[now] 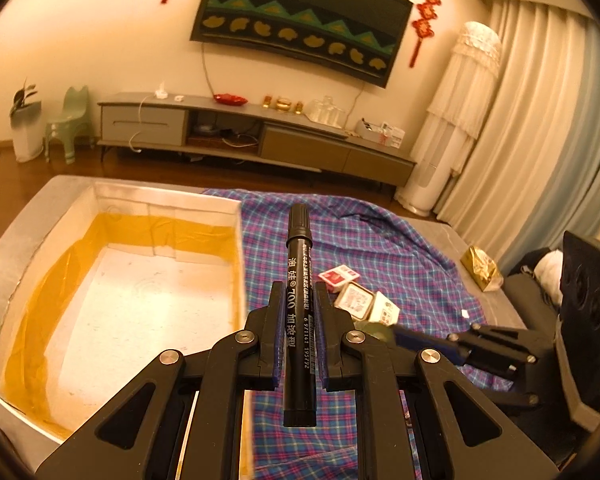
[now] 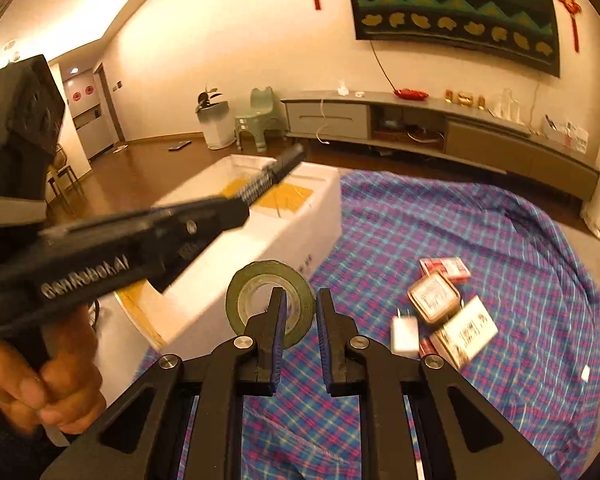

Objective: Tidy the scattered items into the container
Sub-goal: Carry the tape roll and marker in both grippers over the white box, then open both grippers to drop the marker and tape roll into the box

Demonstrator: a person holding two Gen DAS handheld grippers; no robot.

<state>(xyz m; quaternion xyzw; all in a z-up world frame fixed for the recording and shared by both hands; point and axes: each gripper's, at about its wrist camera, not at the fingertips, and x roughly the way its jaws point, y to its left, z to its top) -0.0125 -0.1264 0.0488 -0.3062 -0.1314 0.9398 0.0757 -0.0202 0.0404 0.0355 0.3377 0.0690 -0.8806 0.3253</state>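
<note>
My left gripper [image 1: 298, 292] is shut on a black marker [image 1: 298, 264] that points forward, just right of the white foam box [image 1: 241, 240] lined with yellow tape. In the right wrist view that left gripper [image 2: 244, 204] holds the marker [image 2: 278, 170] above the box [image 2: 300, 220]. My right gripper [image 2: 302, 296] is shut on the wall of a green tape roll [image 2: 256, 280], left finger through its hole, above the plaid cloth [image 2: 480, 232]. On the cloth lie red-and-white packs [image 2: 446, 268], a small tin [image 2: 434, 298], a white charger [image 2: 405, 332] and a printed carton [image 2: 466, 334].
A person's hand [image 2: 40, 384] grips the left tool's handle. A gold foil bag [image 1: 480, 266] lies at the cloth's right edge. A TV cabinet [image 1: 260, 132], a green stool [image 1: 66, 120] and a tall covered fan [image 1: 448, 128] stand beyond the table.
</note>
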